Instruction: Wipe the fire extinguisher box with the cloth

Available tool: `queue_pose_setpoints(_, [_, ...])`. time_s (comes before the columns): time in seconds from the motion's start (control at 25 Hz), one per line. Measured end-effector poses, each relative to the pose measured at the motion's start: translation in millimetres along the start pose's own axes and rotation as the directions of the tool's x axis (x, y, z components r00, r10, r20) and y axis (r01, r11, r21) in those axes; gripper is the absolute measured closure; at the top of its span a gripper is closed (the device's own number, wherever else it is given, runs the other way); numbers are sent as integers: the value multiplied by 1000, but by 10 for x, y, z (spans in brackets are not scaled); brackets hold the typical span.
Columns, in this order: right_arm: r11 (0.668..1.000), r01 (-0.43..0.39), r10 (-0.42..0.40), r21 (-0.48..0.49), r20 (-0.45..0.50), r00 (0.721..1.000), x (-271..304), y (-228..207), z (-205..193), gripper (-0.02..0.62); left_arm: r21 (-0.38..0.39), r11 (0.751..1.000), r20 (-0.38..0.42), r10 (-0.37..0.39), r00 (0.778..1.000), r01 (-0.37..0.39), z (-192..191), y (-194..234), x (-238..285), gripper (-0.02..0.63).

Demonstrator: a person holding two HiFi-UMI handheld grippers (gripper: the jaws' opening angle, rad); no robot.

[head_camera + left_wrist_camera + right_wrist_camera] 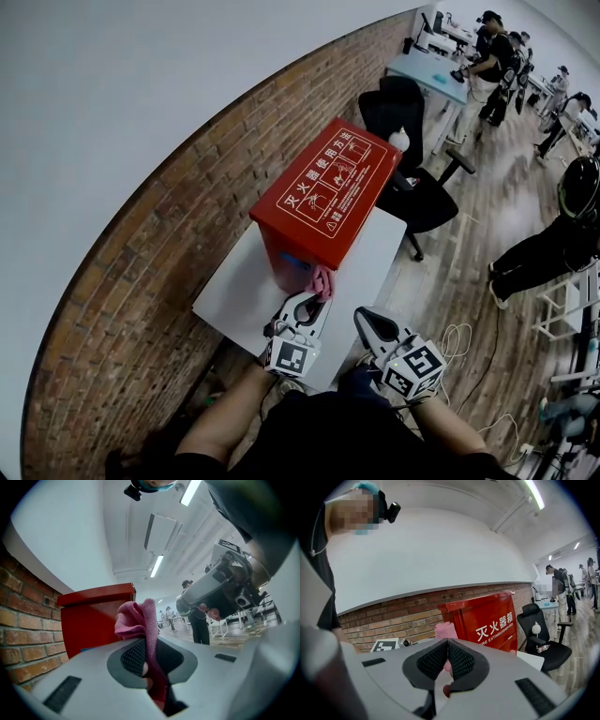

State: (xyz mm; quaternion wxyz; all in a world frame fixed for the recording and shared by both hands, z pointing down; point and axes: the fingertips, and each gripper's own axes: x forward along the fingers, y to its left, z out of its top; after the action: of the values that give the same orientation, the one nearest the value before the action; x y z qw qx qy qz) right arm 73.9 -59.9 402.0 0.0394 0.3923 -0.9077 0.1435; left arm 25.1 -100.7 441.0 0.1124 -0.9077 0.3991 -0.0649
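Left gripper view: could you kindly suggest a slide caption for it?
Left gripper clamps a pink cloth, held up before the red fire extinguisher box beside a brick wall.

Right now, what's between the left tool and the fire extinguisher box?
Only the pink cloth, clamped in the left tool and bunched at the near end of the fire extinguisher box; the head view and left gripper view both show it.

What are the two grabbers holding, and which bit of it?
The left gripper pinches the pink cloth by its lower folds; the bunched rest sticks out past the jaws. The right gripper has its jaws shut on nothing.
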Motion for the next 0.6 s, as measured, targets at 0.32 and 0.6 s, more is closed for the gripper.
queue_pose_setpoints(0.32, [1000, 11, -11, 2, -11, 1000, -2, -24, -39, 575, -6, 1000, -17, -13, 1000, 13, -217, -41, 2, 551])
queue_pose_setpoints(0.6, [1000, 9, -9, -1, -18, 1000, -18, -1, -63, 575, -1, 1000, -35, -14, 999, 14, -324, -63, 5, 551])
